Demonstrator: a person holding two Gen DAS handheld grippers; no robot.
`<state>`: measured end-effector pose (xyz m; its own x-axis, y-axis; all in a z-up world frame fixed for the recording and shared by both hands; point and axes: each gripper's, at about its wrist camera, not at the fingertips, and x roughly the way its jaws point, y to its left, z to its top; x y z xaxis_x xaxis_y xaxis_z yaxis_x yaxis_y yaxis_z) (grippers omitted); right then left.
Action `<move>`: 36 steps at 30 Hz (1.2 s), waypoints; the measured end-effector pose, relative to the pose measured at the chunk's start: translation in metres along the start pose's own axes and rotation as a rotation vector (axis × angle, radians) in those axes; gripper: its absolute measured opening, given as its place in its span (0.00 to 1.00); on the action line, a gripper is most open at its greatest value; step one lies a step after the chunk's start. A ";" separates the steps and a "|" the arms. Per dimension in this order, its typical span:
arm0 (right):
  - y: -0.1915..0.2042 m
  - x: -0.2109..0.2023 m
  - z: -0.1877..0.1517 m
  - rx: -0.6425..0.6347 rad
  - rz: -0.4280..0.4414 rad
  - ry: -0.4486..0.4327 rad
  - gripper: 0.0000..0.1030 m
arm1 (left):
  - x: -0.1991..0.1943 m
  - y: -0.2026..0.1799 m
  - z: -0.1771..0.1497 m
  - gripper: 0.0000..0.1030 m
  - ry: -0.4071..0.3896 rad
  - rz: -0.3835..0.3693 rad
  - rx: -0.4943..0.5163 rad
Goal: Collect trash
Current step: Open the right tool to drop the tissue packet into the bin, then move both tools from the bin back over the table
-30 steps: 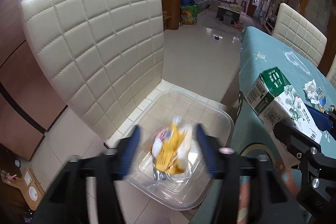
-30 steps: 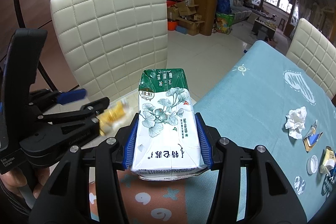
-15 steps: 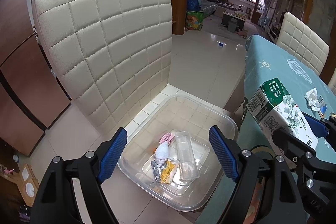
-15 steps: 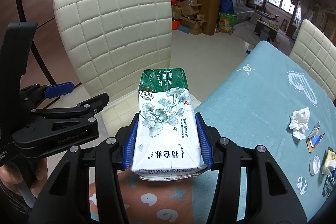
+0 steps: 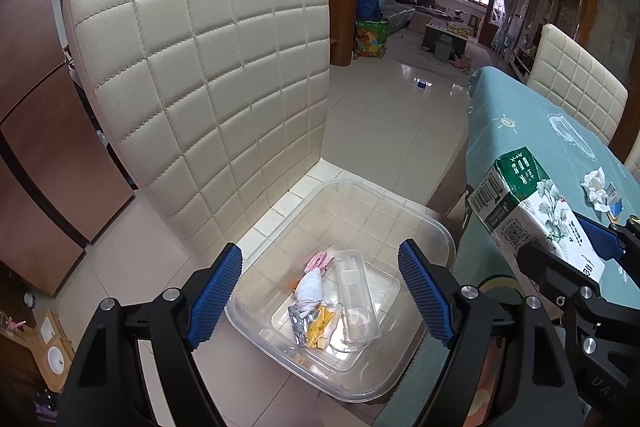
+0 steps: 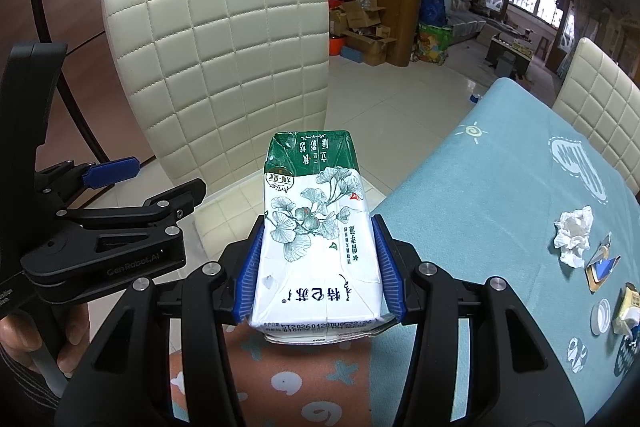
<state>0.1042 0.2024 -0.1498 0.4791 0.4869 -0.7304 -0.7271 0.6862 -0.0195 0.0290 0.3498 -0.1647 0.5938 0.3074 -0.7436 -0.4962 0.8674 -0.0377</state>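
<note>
A clear plastic bin sits on the chair seat, holding a yellow wrapper, a white wad, a pink scrap and a clear tray. My left gripper hangs open above the bin with nothing between its blue pads. My right gripper is shut on a green-and-white milk carton, held over the table's corner; the same carton shows at the right of the left wrist view. The left gripper is at the left of the right wrist view, a hand on its handle.
A cream quilted chair back rises behind the bin. The teal tablecloth carries a crumpled tissue, a blue-and-gold wrapper, a white cap and more scraps at the right. A second chair stands beyond.
The yellow wrapper that was between the left pads has dropped into the bin, and the left jaws have spread wider. The right gripper and its carton have stayed put.
</note>
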 end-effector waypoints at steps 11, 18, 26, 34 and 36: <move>-0.001 -0.002 0.002 0.006 -0.013 -0.027 0.65 | 0.001 0.004 0.000 0.76 0.003 -0.001 -0.015; 0.000 -0.010 0.004 -0.001 -0.034 -0.062 0.77 | 0.000 0.004 0.001 0.76 0.006 -0.014 -0.017; -0.003 -0.018 0.004 0.009 -0.030 -0.063 0.77 | -0.009 0.001 0.003 0.76 -0.008 -0.015 -0.010; -0.012 -0.040 0.000 0.030 -0.033 -0.093 0.77 | -0.027 -0.012 0.006 0.76 -0.035 -0.020 0.014; -0.016 -0.047 -0.001 0.037 -0.035 -0.101 0.77 | -0.032 -0.016 0.006 0.76 -0.039 -0.023 0.020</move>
<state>0.0927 0.1682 -0.1163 0.5524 0.5131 -0.6570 -0.6911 0.7226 -0.0168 0.0218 0.3280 -0.1362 0.6296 0.3021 -0.7158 -0.4695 0.8820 -0.0407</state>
